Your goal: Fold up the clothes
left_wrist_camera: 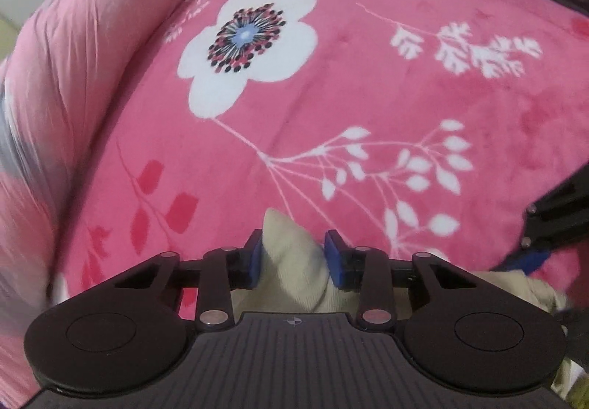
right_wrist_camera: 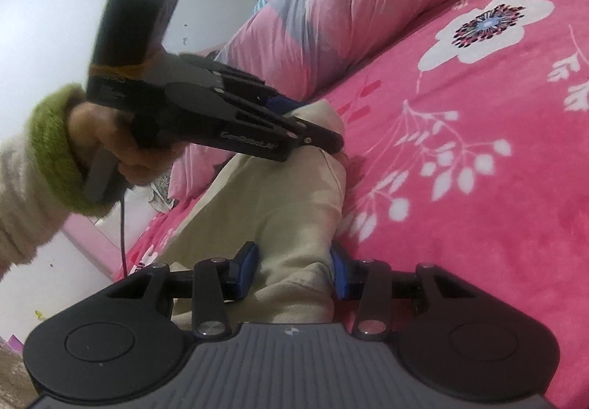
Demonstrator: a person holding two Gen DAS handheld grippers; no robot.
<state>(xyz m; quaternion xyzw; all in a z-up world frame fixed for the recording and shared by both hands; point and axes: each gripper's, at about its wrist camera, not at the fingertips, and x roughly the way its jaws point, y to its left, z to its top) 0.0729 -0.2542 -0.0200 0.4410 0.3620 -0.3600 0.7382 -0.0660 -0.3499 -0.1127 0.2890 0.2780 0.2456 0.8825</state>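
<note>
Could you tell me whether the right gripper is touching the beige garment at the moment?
Touching. The right wrist view shows the beige garment bunched between the right gripper, its blue pads pressing into the cloth on both sides.

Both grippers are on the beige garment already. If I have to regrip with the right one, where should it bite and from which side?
Take the bunched beige garment on its thick outer fold near the right gripper, coming from the bed's near edge, fingers straddling the ridge. It stands proud of the pink blanket, clear of the left gripper.
</note>
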